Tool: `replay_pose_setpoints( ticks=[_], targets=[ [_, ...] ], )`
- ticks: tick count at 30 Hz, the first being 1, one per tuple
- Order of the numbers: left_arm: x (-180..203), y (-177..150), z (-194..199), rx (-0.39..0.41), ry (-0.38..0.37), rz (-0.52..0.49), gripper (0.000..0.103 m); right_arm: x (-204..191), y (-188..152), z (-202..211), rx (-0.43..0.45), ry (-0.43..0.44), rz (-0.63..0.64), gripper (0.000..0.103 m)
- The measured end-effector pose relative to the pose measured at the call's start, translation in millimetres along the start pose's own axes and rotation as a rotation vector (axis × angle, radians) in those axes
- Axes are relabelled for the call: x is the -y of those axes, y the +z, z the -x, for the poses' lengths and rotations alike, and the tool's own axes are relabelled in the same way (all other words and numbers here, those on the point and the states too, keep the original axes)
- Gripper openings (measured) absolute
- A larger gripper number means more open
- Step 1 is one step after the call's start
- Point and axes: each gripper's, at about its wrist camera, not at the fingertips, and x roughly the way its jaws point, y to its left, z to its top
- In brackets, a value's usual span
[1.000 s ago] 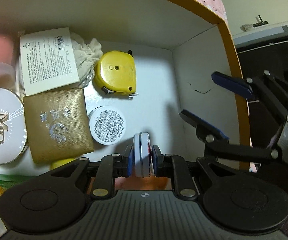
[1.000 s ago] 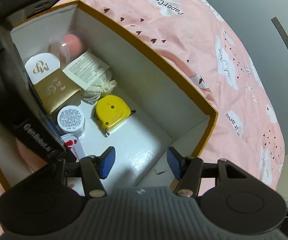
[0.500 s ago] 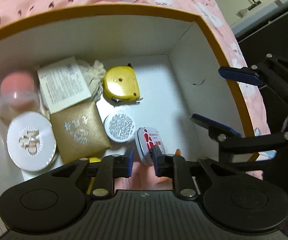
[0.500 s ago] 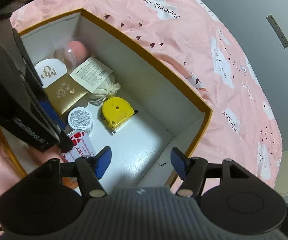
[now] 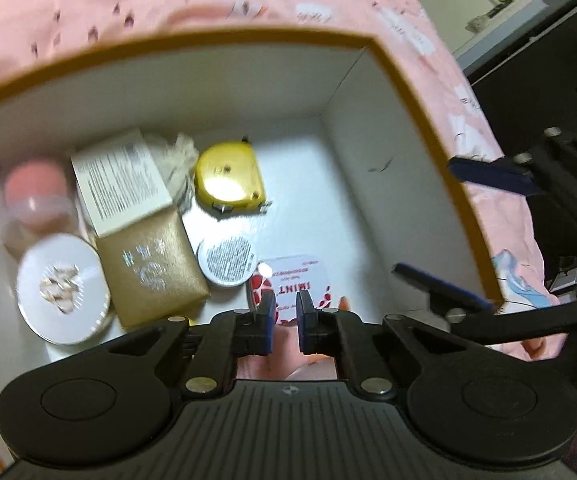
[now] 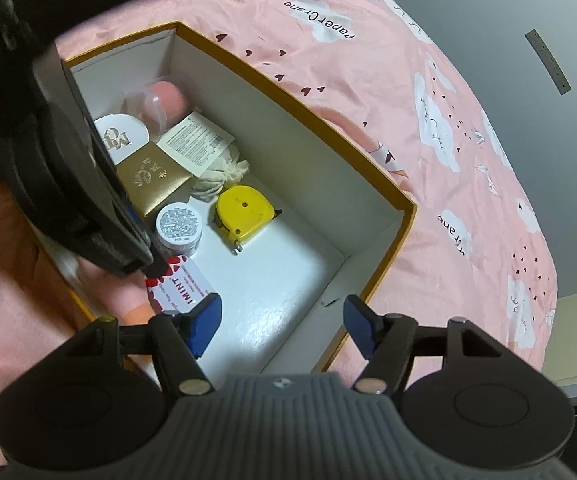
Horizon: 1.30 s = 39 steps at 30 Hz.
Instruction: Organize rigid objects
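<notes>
My left claw (image 5: pixel 285 312) is drawn almost fully closed and grips nothing; its tips hang just above a flat mint tin (image 5: pixel 296 280) printed with red hearts. That tin lies flat on the white floor of the box (image 5: pixel 224 42), at the near edge, just beside a small round silver jar (image 5: pixel 227 259).

My right claw (image 6: pixel 282 322) stands about half open and empty, its jaws having just been widening, over bare floor at the box's near corner. One blue pad (image 6: pixel 205 322) sits close to the tin without clearly touching it.

The box is open-topped cardboard with an orange rim and white walls, resting on a bed under a pink sheet (image 6: pixel 428 128) patterned with clouds. Inside I count eight things, one of each: the mint tin, the silver jar, a yellow tape measure (image 5: pixel 228 178), a gold packet (image 5: pixel 152 268), a round white compact (image 5: pixel 62 292), a white printed carton (image 5: pixel 120 184), a cream cloth pouch (image 6: pixel 218 174) partly under the carton, and a pink container with a clear lid (image 5: pixel 36 196) in the far corner.
</notes>
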Motion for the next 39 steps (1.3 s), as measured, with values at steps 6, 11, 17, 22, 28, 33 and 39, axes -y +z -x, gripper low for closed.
replay_pose_setpoints(
  ticks=[6,11,17,22,28,33,39],
  targets=[
    [15,-11,54,0.156,0.061,-0.122,0.02,-5,2,21,0.023,-0.029,-0.002,0.07],
    [19,-37,103,0.369,0.187,-0.25,0.025,-16,0,45,0.066,-0.067,-0.038,0.074],
    [16,-77,154,0.583,0.293,-0.336,0.044,-31,-7,73,0.138,-0.118,-0.121,0.078],
    [10,-106,178,0.708,0.339,-0.324,0.057,-41,-12,101,0.266,-0.123,-0.298,0.085],
    [1,-131,185,0.819,0.497,-0.263,0.084,-56,-21,117,0.414,-0.084,-0.638,0.097],
    [-6,-137,167,0.736,0.526,-0.221,0.098,-79,-26,101,0.435,-0.088,-0.804,0.097],
    [-9,-148,159,0.725,0.561,-0.167,0.099,-94,-29,74,0.382,-0.057,-0.858,0.098]
  ],
)
